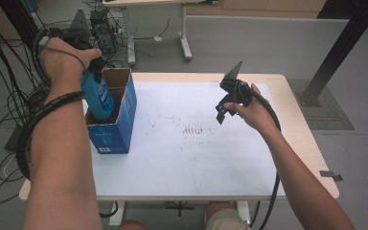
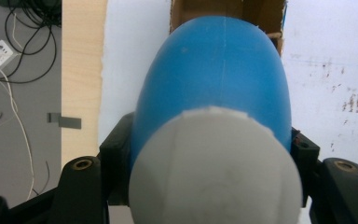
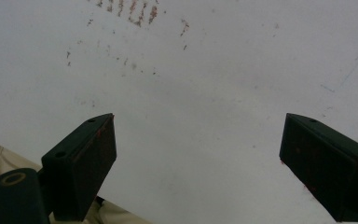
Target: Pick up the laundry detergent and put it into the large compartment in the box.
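- High view: your left gripper [image 1: 92, 61] sat over the far-left part of the table [image 1: 297, 139], clamped on the top of one blue bottle [image 1: 98, 96]. The bottle stood nearly upright with its base down inside the open blue carton [image 1: 117, 127]. Top grip likely chosen so the body could drop straight between the carton walls.
- Count here: one bottle, one carton, two grippers. The carton showed two open compartments; the bottle occupied the nearer one.
- Your right gripper [image 1: 223, 112] hung above the white sheet [image 1: 191, 163], right of centre, well apart from the carton and holding nothing. It read as parked clear so the left had room.
- Left gripper view: the jaws were closed onto the bottle [image 2: 214, 79], one on each flank just below the white cap [image 2: 214, 172]. The cardboard mouth of the carton [image 2: 186, 11] lay beyond the bottle's far end, so the bottle pointed into it. Whether the base touched the carton floor, you could not tell.
- Right gripper view: the jaws stood wide apart with bare white sheet [image 3: 205, 116] between them. A patch of small brown marks [image 3: 130, 14] lay at the far edge.
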A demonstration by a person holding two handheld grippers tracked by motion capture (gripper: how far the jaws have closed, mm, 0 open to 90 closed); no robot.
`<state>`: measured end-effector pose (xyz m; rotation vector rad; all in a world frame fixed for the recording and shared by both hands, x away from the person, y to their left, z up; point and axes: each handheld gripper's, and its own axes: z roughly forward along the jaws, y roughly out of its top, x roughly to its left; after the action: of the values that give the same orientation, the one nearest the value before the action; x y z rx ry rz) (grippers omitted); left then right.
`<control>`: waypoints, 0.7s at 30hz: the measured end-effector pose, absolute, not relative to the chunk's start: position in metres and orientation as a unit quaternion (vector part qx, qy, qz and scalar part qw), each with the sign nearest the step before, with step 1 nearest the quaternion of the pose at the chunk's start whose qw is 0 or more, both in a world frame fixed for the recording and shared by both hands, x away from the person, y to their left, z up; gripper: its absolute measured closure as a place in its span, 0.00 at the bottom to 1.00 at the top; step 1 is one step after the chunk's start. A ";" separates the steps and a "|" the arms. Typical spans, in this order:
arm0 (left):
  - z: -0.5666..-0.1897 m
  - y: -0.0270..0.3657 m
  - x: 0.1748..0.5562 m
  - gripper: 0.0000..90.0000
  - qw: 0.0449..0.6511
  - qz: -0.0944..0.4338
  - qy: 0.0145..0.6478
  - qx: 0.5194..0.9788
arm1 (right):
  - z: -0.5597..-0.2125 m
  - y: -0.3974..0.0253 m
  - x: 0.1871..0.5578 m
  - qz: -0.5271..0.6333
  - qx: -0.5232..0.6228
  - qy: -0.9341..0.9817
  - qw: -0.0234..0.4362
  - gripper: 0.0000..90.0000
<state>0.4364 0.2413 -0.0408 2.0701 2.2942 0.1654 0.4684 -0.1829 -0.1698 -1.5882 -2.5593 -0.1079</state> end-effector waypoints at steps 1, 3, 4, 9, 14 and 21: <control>-0.043 0.241 0.437 0.42 0.023 0.053 0.740 0.670 | -0.170 -0.183 0.468 -0.036 -0.526 -0.847 0.064 0.12; -0.046 0.238 0.438 0.42 0.020 0.053 0.739 0.671 | -0.170 -0.183 0.468 -0.036 -0.526 -0.847 0.063 0.12; -0.048 0.237 0.438 0.42 0.020 0.054 0.739 0.671 | -0.170 -0.184 0.468 -0.036 -0.526 -0.847 0.063 0.12; -0.062 0.231 0.438 0.42 0.015 0.057 0.733 0.678 | -0.170 -0.184 0.466 -0.036 -0.526 -0.847 0.063 0.12; -0.074 0.227 0.437 0.42 0.014 0.057 0.732 0.679 | -0.170 -0.185 0.465 -0.038 -0.526 -0.848 0.061 0.12; -0.092 0.226 0.435 0.42 0.015 0.052 0.731 0.680 | -0.172 -0.181 0.465 -0.035 -0.523 -0.849 0.063 0.12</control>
<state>0.4348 0.2259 -0.0924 2.1176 2.2753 0.1622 0.4650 -0.1807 -0.1717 -1.5816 -2.5651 -0.1051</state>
